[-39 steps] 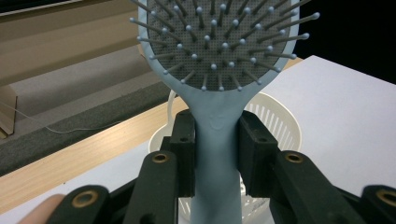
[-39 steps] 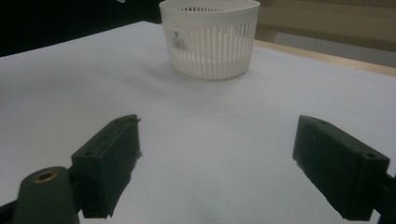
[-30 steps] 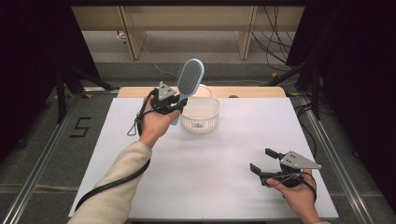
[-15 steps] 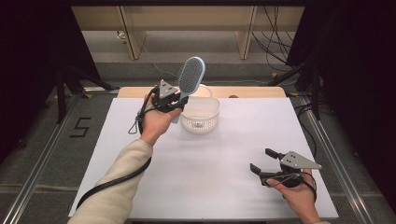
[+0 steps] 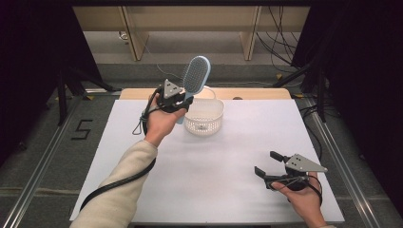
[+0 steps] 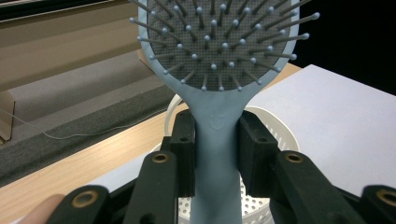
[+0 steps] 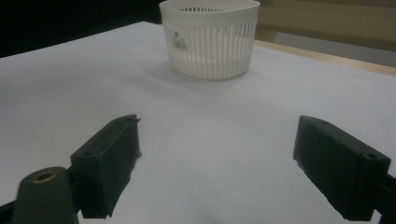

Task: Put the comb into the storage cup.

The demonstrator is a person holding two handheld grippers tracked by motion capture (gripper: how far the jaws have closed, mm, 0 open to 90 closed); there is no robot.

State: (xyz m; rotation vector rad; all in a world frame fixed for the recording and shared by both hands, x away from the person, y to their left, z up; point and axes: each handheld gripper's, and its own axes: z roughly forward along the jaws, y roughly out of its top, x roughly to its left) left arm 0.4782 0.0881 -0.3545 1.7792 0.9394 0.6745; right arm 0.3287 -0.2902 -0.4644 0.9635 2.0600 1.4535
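Observation:
A light blue hairbrush with a grey bristle pad stands upright in the air, its handle clamped between the jaws of my left gripper. The brush hangs just left of and above a white slotted basket at the back of the table. Bristles face the camera in the left gripper view, with the basket rim behind. My right gripper rests low near the front right of the table, jaws wide apart with nothing between them; the basket lies well ahead of it.
A white mat covers the tabletop, with a wooden strip along its far edge. Wooden legs and cables stand on the floor beyond the table. Metal rails run along both sides of the table.

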